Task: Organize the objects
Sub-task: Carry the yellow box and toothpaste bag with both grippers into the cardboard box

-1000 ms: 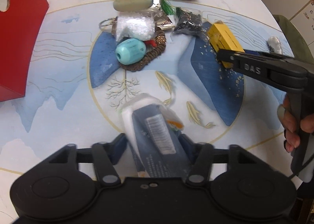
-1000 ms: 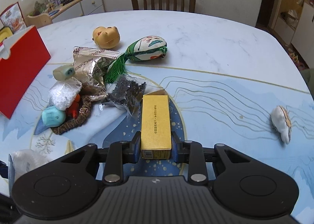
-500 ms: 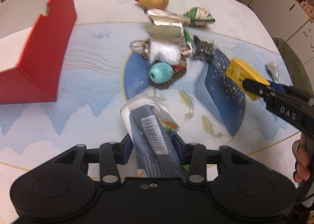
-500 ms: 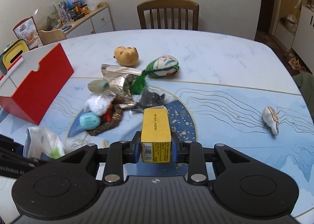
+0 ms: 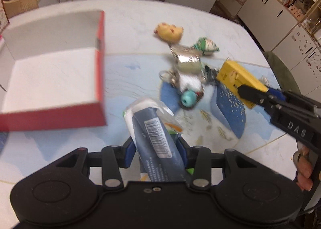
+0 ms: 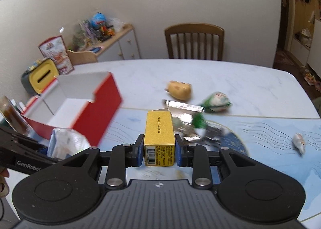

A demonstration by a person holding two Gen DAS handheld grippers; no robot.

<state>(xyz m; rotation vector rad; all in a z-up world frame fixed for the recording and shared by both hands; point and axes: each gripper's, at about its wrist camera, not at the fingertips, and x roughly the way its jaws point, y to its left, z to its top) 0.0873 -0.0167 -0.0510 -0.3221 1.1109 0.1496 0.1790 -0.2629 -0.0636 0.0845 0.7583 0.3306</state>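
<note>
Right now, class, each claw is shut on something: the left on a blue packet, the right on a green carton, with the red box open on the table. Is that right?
One detail is wrong: the carton in the right claw is yellow, as the right wrist view shows. The left claw does grip the blue packet, and the red box sits open on the table.

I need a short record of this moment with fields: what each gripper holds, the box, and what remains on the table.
left gripper: shut on blue packet, lifted above the table
right gripper: shut on yellow carton, lifted
red box: open, white inside, nothing seen in it
pile: teal bead, foil bag, yellow toy, green pouch
</note>
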